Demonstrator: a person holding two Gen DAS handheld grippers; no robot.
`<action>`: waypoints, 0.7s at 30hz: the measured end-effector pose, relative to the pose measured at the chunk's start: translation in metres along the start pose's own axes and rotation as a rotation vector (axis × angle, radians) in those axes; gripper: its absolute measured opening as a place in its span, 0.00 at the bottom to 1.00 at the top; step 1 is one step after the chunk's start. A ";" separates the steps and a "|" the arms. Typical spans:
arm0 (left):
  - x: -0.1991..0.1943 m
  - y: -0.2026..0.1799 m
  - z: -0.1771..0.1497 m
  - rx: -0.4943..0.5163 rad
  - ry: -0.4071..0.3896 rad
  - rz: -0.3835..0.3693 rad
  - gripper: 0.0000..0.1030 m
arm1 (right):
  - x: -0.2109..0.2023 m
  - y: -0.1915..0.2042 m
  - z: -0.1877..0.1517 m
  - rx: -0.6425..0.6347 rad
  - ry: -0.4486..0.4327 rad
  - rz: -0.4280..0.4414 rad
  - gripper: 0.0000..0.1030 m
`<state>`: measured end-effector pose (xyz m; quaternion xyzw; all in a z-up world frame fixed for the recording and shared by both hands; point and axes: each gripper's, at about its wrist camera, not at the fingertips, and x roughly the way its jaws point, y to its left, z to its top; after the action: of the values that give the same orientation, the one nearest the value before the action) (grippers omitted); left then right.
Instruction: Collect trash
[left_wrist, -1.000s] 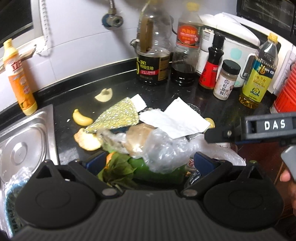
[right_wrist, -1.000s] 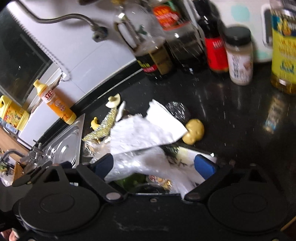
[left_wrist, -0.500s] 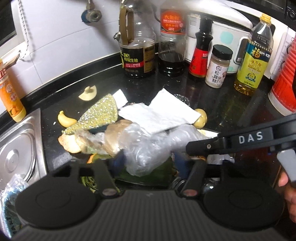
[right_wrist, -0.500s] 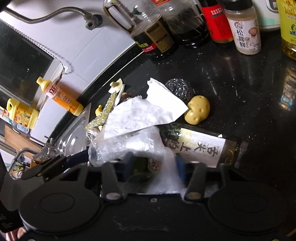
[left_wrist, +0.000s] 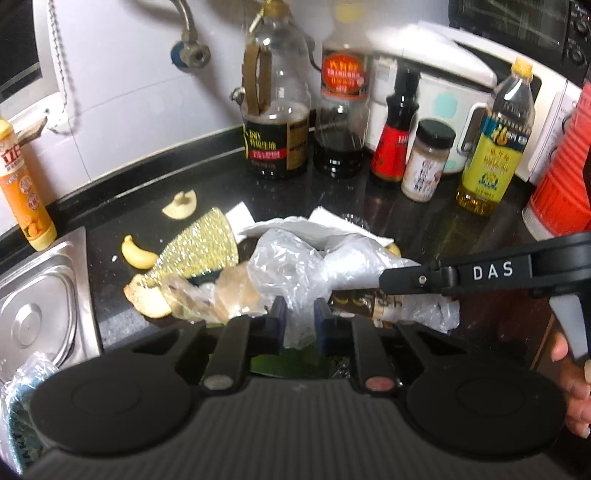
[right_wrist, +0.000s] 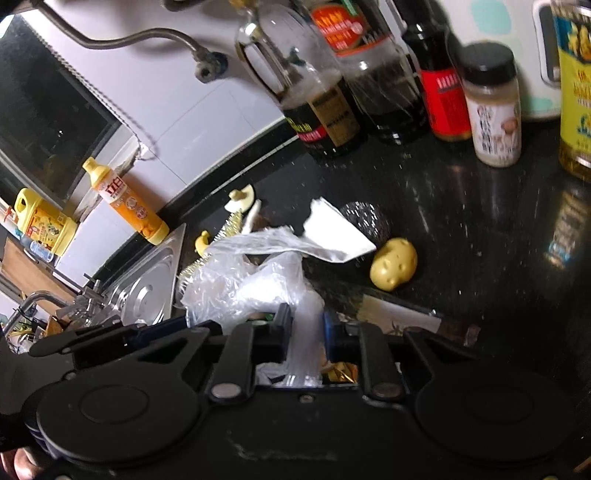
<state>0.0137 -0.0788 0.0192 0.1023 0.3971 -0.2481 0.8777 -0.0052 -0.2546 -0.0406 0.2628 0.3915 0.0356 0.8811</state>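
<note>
A pile of trash lies on the black counter (left_wrist: 424, 221): a clear plastic bag (left_wrist: 295, 262), white paper (left_wrist: 332, 225), a glittery gold wedge (left_wrist: 199, 247) and fruit scraps (left_wrist: 138, 254). My left gripper (left_wrist: 299, 317) is shut on the plastic bag. My right gripper (right_wrist: 306, 325) is shut on the same plastic bag (right_wrist: 258, 284) from the right side; its arm (left_wrist: 480, 273) crosses the left wrist view. A dark labelled packet (right_wrist: 399, 317) lies under the bag, and a yellow potato-shaped piece (right_wrist: 393, 264) beside white paper (right_wrist: 332, 236).
Sauce and oil bottles (left_wrist: 277, 110), a spice jar (left_wrist: 424, 158) and a white rice cooker (left_wrist: 443, 92) line the back wall. A steel sink (left_wrist: 40, 306) is on the left, with an orange bottle (left_wrist: 22, 192). A red container (left_wrist: 565, 166) stands at the right.
Both grippers were open around the pile one second ago. They have closed on the plastic bag, and its top now bunches up between them.
</note>
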 end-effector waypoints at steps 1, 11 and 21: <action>-0.003 0.001 0.001 -0.002 -0.009 0.000 0.15 | -0.004 0.004 0.002 -0.012 -0.007 0.004 0.17; -0.038 0.029 -0.002 -0.069 -0.070 0.015 0.15 | -0.011 0.059 0.011 -0.134 -0.009 0.035 0.17; -0.076 0.097 -0.036 -0.211 -0.091 0.113 0.15 | 0.028 0.154 -0.001 -0.310 0.075 0.122 0.17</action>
<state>-0.0023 0.0446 0.0509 0.0203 0.3745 -0.1594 0.9132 0.0353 -0.1147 0.0156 0.1455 0.3972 0.1589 0.8921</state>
